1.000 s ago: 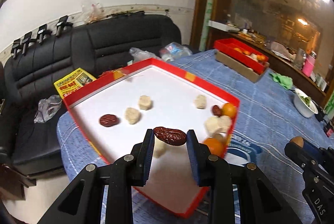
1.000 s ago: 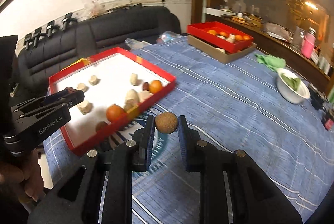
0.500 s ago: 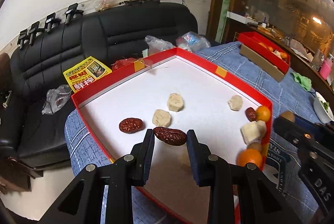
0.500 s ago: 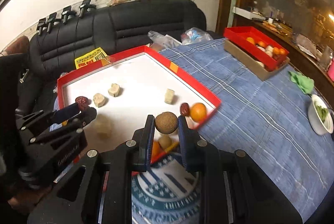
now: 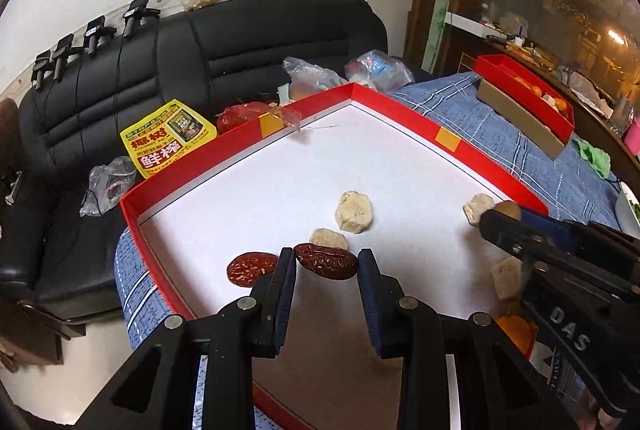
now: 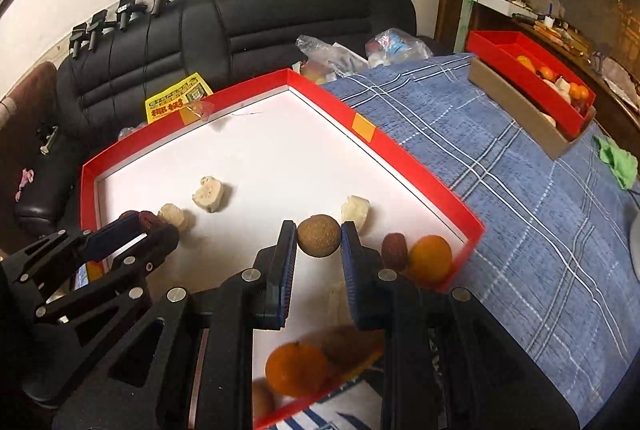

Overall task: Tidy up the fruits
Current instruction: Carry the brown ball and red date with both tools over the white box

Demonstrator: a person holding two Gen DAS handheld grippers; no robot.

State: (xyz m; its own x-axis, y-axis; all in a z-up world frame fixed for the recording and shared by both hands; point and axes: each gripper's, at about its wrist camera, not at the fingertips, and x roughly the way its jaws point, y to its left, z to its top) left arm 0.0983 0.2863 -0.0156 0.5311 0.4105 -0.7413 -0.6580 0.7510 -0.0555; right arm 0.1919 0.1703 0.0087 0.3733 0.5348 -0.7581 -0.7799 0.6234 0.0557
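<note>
My left gripper [image 5: 326,264] is shut on a wrinkled red date [image 5: 326,262], held above the near left part of the red-rimmed white tray [image 5: 400,111]. A second red date [image 5: 251,268] lies on the tray just left of it, with pale lumps [image 5: 354,210] beyond. My right gripper [image 6: 319,240] is shut on a round brown fruit [image 6: 319,240] over the tray's near right part [image 6: 420,165]. In the right wrist view a red date [image 6: 394,252] and an orange [image 6: 430,260] lie in the tray's right corner, another orange [image 6: 296,368] nearer me.
A blue checked cloth [image 6: 520,197] covers the table. A second red tray on a cardboard box [image 6: 532,97] holds oranges at the far right. A black sofa [image 5: 224,41] with plastic bags and a yellow packet [image 5: 168,137] stands behind the table. A green cloth [image 6: 618,161] lies at the right.
Both grippers have moved left and forward over the tray, still holding the date and the brown fruit. The right gripper has come from above the blue cloth to above the tray.
</note>
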